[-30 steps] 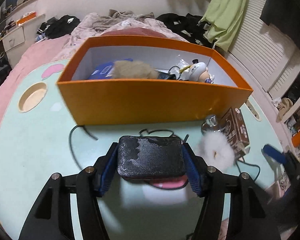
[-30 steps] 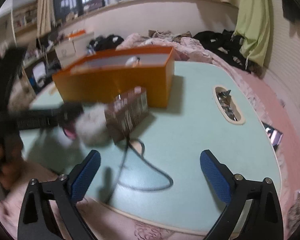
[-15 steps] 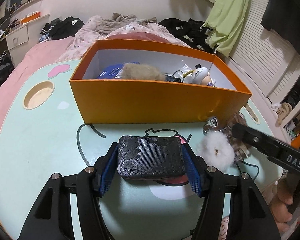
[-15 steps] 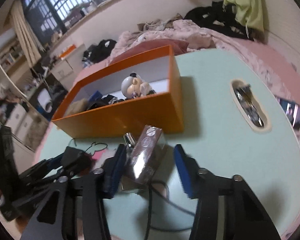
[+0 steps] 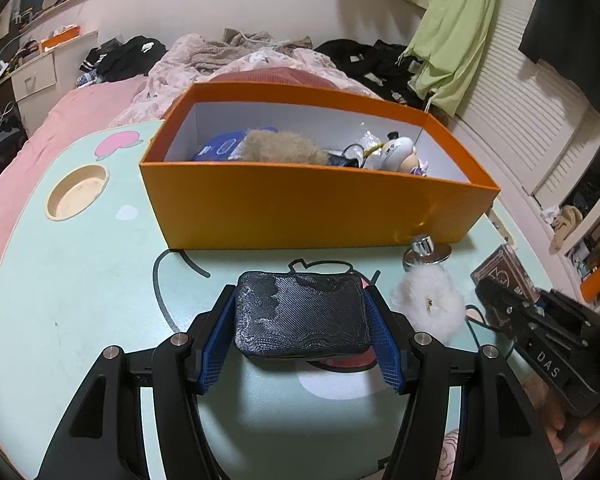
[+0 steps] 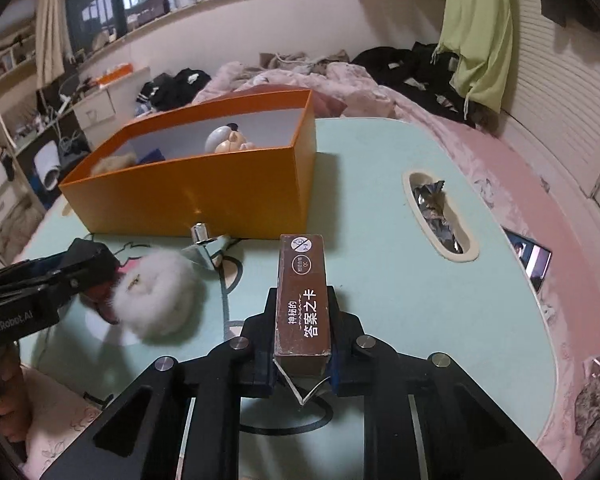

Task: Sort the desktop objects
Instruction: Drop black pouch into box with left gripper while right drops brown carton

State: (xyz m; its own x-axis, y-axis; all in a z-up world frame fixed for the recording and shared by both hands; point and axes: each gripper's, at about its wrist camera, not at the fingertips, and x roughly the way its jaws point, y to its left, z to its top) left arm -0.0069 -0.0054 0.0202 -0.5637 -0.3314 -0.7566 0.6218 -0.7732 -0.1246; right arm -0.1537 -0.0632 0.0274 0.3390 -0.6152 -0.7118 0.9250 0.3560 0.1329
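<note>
My left gripper (image 5: 300, 293) is shut on a black textured case (image 5: 302, 320), held just above the mint-green table in front of the orange box (image 5: 300, 208). The box holds a figurine (image 5: 398, 152), a tan fluffy thing and a blue item. My right gripper (image 6: 302, 300) has its jaws closing on a brown card box (image 6: 302, 272), which stands on edge between the pads. A white pompom (image 6: 156, 300) and a silver-capped bottle (image 6: 204, 240) lie between the two grippers, next to the orange box (image 6: 188, 196).
A round cup recess (image 5: 78, 192) is sunk in the table at the left. An oval slot (image 6: 436, 208) with foil wrappers lies to the right. A phone (image 6: 534, 260) rests on the pink bedding past the table's right edge.
My right gripper went from wide open to closed around the brown card box after moving up to it. The left gripper kept still with the black case.
</note>
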